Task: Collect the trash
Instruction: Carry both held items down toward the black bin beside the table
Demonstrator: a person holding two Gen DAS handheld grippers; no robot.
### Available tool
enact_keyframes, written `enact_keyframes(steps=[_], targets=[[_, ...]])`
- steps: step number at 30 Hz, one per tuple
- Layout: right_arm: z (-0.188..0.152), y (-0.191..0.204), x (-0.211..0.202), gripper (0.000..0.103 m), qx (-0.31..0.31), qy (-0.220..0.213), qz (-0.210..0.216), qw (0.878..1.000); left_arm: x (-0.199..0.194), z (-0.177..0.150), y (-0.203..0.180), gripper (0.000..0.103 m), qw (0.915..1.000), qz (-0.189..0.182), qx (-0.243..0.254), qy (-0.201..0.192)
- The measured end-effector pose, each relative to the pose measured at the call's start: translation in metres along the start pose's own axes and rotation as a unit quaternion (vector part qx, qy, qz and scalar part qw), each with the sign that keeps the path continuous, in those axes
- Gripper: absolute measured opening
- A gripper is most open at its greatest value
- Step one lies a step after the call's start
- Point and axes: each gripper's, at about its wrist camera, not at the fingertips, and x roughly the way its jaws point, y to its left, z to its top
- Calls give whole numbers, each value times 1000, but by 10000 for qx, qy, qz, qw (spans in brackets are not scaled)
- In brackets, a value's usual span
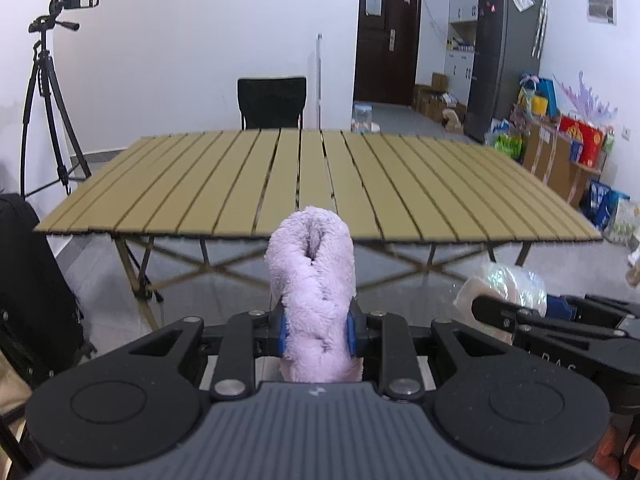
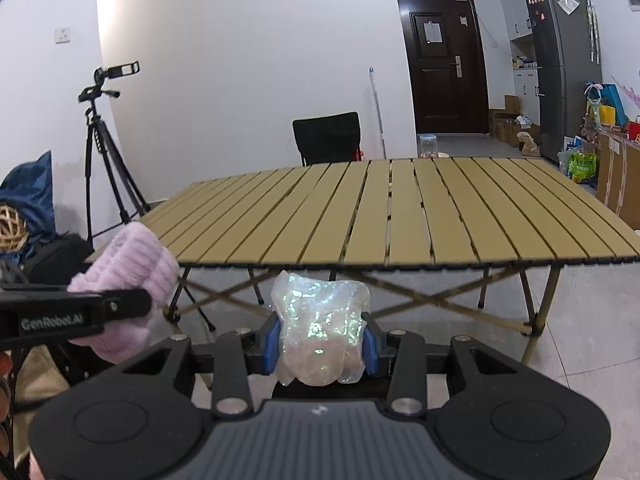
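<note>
One pink fluffy cloth (image 1: 316,300) is clamped between the blue pads of the left gripper (image 1: 316,330). One crumpled iridescent plastic wrapper (image 2: 320,328) is pinched in the right gripper (image 2: 320,346). Both grippers are held side by side, tilted slightly downward, short of the slatted table (image 1: 320,184). Each item's lower end is hidden behind its gripper body.

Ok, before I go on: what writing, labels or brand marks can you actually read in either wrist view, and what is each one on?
"GenRobot.AI": white lettering on the side of the left gripper, seen from the right wrist view.
Faint embossed letters on the right gripper: too dim to read.
Paper notices on the dark door: too small to read.
Print on the green bag and red box: blurred, unreadable.
Magnets and papers on the fridge: no legible text.
</note>
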Motion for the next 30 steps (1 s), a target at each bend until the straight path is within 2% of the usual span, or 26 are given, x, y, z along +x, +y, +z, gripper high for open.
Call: enact_keyframes(steps=[3, 6, 13, 21, 30], targets=[[-22, 5, -1, 38, -65, 127, -20, 9999, 3, -20, -2, 26, 9997, 32, 97, 244], [-43, 8, 0, 38, -111, 332, -66, 9994, 3, -37, -1, 26, 9993, 56, 182, 321], [-86, 7, 6, 38, -67, 733, -147, 9972, 15, -73, 9, 26, 9978, -24, 104, 653], [-117, 7, 23, 38, -11, 1155, -144, 9932, 37, -105, 14, 26, 9943, 11, 123, 1059], [-138, -12, 55, 38, 343, 1617, -298, 9858, 73, -121, 15, 26, 9878, 31, 62, 1553]])
